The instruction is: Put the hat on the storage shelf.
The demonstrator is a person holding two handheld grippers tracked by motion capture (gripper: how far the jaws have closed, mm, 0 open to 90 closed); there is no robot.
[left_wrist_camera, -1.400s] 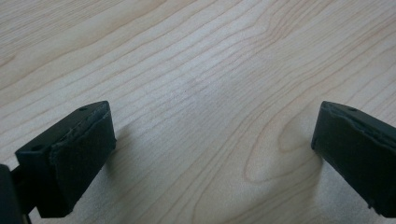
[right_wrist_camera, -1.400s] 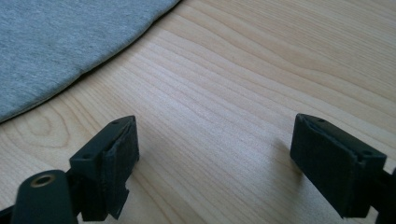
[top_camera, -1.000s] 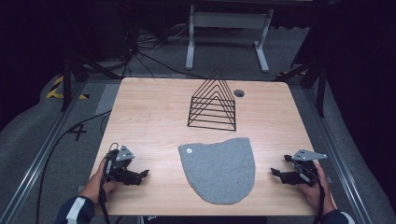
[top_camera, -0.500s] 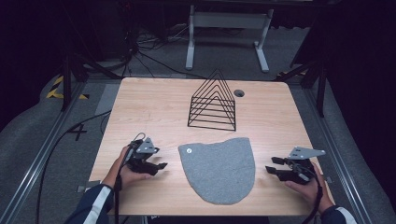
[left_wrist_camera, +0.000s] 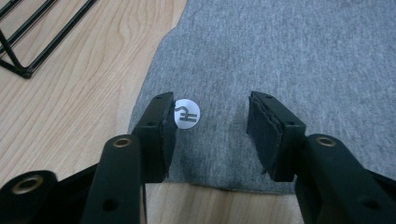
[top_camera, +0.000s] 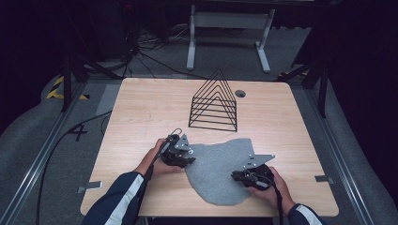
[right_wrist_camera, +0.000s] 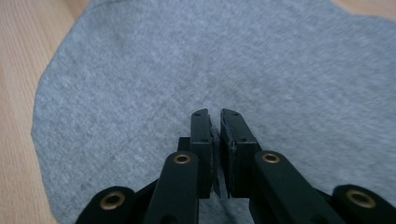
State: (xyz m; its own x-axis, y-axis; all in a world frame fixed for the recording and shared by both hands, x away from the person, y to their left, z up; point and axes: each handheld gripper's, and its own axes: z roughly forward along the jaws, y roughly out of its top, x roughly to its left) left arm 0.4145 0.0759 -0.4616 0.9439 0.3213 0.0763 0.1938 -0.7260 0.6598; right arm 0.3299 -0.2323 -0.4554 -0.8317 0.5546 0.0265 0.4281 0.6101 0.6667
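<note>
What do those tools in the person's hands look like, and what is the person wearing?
Each hand holds a black two-jaw gripper: the left gripper and right gripper each carry a grey three-cornered plate on top and trail a thin black cable. Close up, the blocky jaws show brass-coloured screw holes and dark pads. The dark blue sleeves have white stripes.

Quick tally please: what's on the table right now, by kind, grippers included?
Grey cloth: 1
Black wire rack: 1
White round sticker on the cloth: 1
Grippers: 2, left gripper and right gripper
Total: 5
</note>
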